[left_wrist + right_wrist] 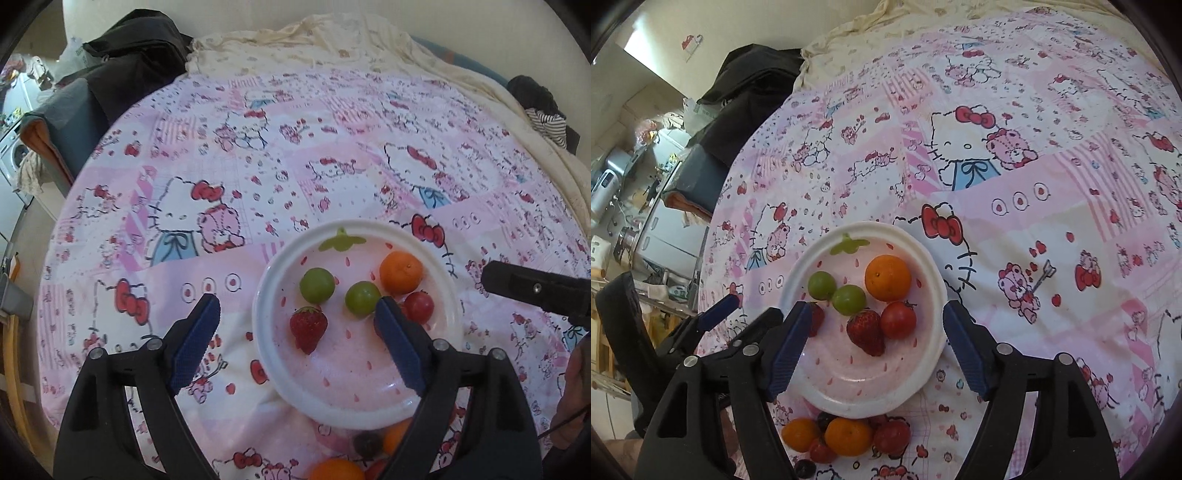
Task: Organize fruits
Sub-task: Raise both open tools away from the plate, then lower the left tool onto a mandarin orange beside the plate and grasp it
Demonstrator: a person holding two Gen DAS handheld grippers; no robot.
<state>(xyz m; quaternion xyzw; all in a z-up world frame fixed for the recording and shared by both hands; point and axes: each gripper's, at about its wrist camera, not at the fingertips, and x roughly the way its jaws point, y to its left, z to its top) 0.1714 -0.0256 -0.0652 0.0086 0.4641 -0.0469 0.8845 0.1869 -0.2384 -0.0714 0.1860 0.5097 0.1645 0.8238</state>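
Plate (pixel 925 258): round, white, glossy, below both claws.
Strawberry (pixel 866 332): red, bumpy, between right claw (pixel 873 336) tips.
Left claw (pixel 297 319): spread, empty, tilted down.
Right claw: spread, empty.

Both tools (pixel 295 314) (pixel 873 314) agape, empty

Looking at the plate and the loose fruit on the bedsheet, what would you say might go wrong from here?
1. The plate sits on soft, wrinkled bedding, so a nudge might tip it and roll the orange out.
2. The strawberry lies against the cherry tomato; gripping one may squash the other.
3. Both hand-held grippers, left and right, hover over the plate and could collide.
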